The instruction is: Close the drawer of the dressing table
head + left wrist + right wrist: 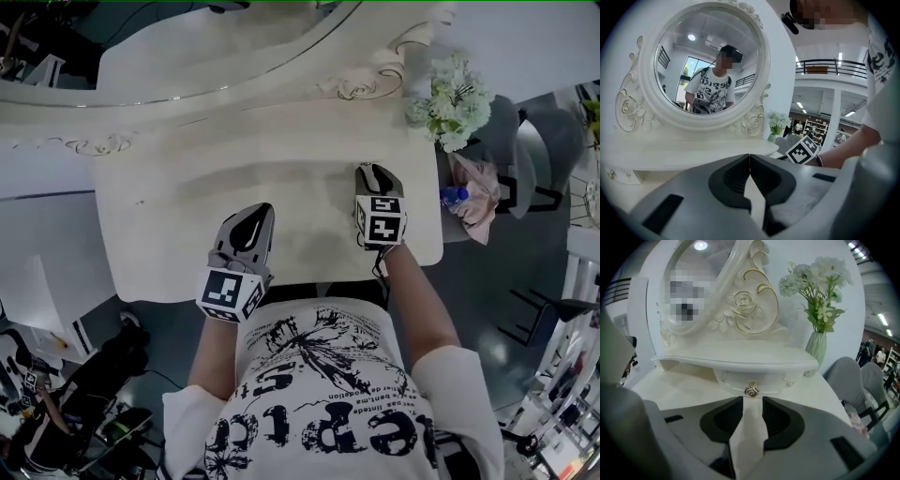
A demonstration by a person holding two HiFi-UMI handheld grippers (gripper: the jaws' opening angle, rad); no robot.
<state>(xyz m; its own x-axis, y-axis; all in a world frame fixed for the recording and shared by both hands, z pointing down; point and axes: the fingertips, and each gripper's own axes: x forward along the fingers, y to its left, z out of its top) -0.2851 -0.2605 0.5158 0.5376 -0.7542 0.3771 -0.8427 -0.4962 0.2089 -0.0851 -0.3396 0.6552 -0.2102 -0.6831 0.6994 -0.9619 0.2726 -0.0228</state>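
The white dressing table (187,206) carries an oval mirror (710,61) on a raised shelf. In the right gripper view a small white drawer (736,379) with a gold knob (751,390) sits under that shelf, its front about flush with the shelf edge. My right gripper (752,401) is open, its tips just short of the knob, with nothing between them. In the head view it (373,171) points at the shelf near the table's right end. My left gripper (750,158) is shut and empty, hovering over the table's front (255,211).
A vase of pale flowers (455,98) stands at the table's right rear corner. Right of the table is a grey chair (525,141) with pink cloth (478,192) and a blue-capped bottle (453,196). The person stands against the front edge.
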